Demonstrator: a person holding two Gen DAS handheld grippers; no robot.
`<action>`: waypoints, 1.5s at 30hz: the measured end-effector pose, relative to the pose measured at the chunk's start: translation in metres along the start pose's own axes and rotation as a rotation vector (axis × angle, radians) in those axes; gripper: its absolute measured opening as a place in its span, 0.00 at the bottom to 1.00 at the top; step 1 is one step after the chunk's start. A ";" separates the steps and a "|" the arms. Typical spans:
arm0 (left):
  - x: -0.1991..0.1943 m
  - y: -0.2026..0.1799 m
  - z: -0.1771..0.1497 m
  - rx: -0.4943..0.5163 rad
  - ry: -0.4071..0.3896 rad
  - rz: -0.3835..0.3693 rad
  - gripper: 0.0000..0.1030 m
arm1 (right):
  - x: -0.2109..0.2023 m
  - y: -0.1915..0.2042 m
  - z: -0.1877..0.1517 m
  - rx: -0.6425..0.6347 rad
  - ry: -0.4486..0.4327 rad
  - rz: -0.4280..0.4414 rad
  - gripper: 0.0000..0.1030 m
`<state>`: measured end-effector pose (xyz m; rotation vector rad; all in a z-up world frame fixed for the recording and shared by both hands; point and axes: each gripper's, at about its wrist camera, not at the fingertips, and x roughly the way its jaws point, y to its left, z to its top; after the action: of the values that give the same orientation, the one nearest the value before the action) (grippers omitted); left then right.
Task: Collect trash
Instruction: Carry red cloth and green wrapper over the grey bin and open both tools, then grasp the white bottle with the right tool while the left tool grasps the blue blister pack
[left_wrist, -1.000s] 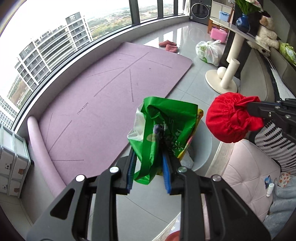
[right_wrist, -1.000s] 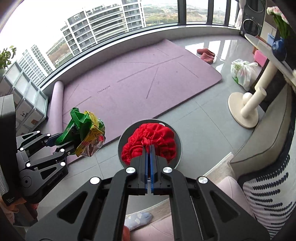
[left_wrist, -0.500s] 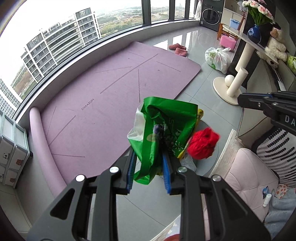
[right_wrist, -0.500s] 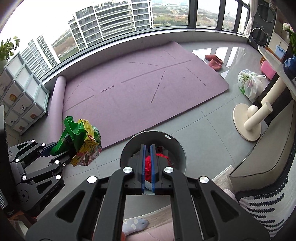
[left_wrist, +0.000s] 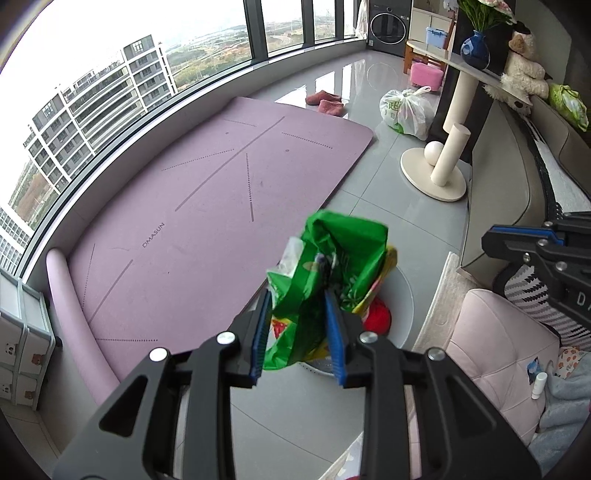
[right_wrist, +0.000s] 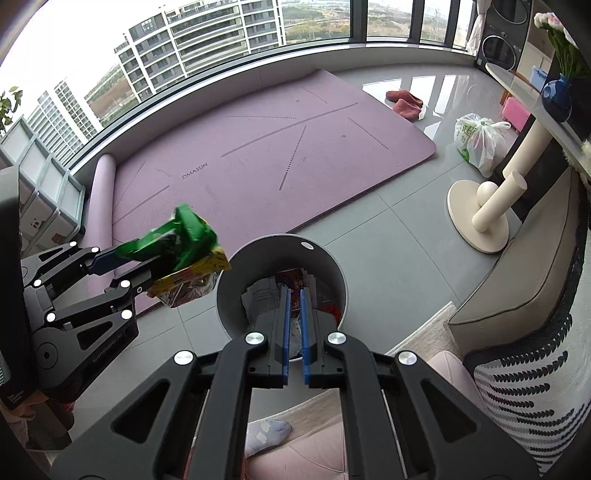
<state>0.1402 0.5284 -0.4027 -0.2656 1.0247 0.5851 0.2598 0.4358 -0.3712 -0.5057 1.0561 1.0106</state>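
Left hand-held gripper (left_wrist: 298, 325) is clamped on a crumpled green and yellow plastic wrapper bundle (left_wrist: 332, 269), held just beside the round grey waste bin (right_wrist: 325, 258). Right hand-held gripper (right_wrist: 293, 328), narrowly parted and empty, hangs above the bin; a red crumpled cloth (left_wrist: 376, 319) lies inside.

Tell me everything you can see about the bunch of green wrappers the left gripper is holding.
The green wrappers are a crumpled bunch of thin, glossy plastic packaging: mostly bright green, with a yellow-and-red printed packet and a clear, silvery piece underneath. The left gripper clamps the bunch between its blue-padded fingers, so it hangs in the air, touching nothing else. It sits beside and just above the rim of the grey round trash bin, not yet inside.
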 end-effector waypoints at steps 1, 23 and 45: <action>0.002 -0.002 0.002 -0.006 0.003 -0.002 0.54 | 0.000 -0.002 -0.002 0.007 0.000 -0.003 0.03; 0.002 -0.186 -0.031 0.374 0.045 -0.175 0.73 | -0.079 -0.145 -0.163 0.405 -0.015 -0.245 0.51; 0.024 -0.515 -0.210 0.833 0.014 -0.514 0.73 | -0.064 -0.308 -0.509 0.753 0.020 -0.511 0.51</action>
<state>0.2922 0.0163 -0.5601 0.2075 1.0773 -0.3252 0.2790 -0.1278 -0.5714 -0.1423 1.1542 0.1228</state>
